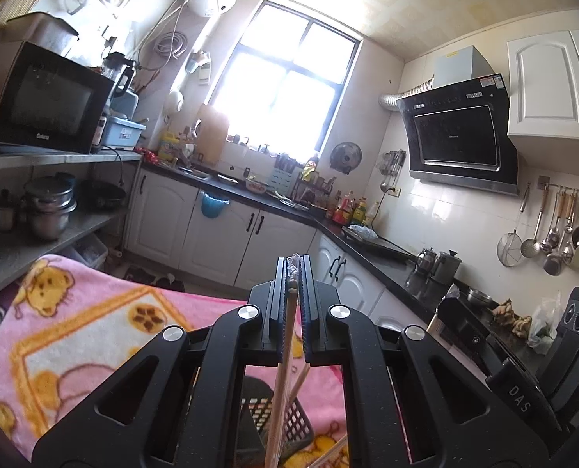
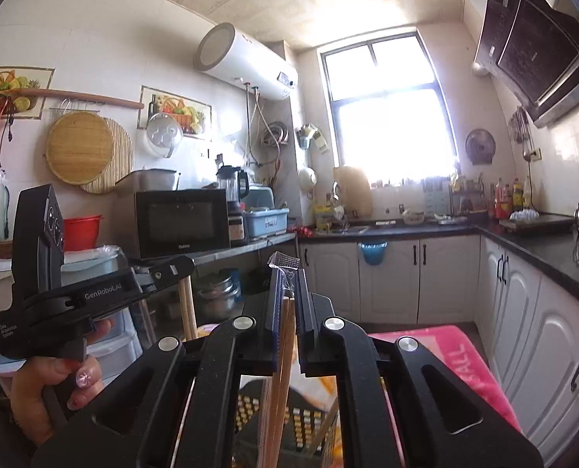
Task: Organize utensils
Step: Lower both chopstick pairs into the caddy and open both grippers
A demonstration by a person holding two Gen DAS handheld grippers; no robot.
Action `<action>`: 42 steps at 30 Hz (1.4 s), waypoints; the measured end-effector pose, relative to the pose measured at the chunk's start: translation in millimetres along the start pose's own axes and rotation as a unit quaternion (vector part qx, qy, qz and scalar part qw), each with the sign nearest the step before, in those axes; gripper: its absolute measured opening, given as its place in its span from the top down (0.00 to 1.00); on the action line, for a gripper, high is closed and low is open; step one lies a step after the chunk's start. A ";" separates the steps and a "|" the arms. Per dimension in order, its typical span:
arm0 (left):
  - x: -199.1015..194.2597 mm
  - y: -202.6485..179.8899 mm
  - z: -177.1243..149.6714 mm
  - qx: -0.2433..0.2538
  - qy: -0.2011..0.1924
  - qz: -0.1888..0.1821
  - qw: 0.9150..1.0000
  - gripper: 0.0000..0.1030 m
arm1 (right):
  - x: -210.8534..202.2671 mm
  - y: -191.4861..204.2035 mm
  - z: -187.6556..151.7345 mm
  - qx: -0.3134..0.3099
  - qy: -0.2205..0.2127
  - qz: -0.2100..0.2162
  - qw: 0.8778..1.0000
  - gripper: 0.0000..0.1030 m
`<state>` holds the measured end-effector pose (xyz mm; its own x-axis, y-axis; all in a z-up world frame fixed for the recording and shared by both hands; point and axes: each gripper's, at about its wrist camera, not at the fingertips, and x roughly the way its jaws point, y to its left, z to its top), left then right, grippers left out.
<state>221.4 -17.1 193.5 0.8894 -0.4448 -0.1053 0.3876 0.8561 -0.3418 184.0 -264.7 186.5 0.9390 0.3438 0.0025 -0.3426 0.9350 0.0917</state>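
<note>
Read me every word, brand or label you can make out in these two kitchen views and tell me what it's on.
"GenRobot.AI": side of the left hand-held gripper.
"DAS": black device at the left view's right edge.
"Galanz": microwave, barely legible.
"ALL": pink blanket, word cut off.
Range hood stickers and logo, bottle labels: too small to read.

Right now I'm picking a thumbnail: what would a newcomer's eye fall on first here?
Each wrist view is filled by a black gripper shut on wrapped wooden chopsticks: the left gripper on one pack, the right gripper on another. Below them sit a black mesh basket and a pink cartoon blanket; behind glares the window.
</note>
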 end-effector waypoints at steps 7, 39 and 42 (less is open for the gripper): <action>18.6 3.8 5.7 0.005 -0.013 0.016 1.000 0.97 | 14.7 -5.7 7.0 -0.013 -0.020 -0.008 1.000 0.93; 60.2 24.2 -60.5 0.023 -0.021 0.044 0.999 0.97 | 51.6 -17.6 -65.8 -0.037 -0.006 -0.041 0.998 0.93; 60.2 25.7 -66.4 0.023 -0.014 0.036 0.999 0.97 | 50.3 -19.7 -70.4 -0.029 0.002 -0.041 0.999 0.93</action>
<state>268.8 -39.4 116.3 0.9218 -0.3742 -0.1018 0.3320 0.8972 -0.2911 235.9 -259.7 114.6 0.9641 0.2655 -0.0064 -0.2652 0.9636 0.0332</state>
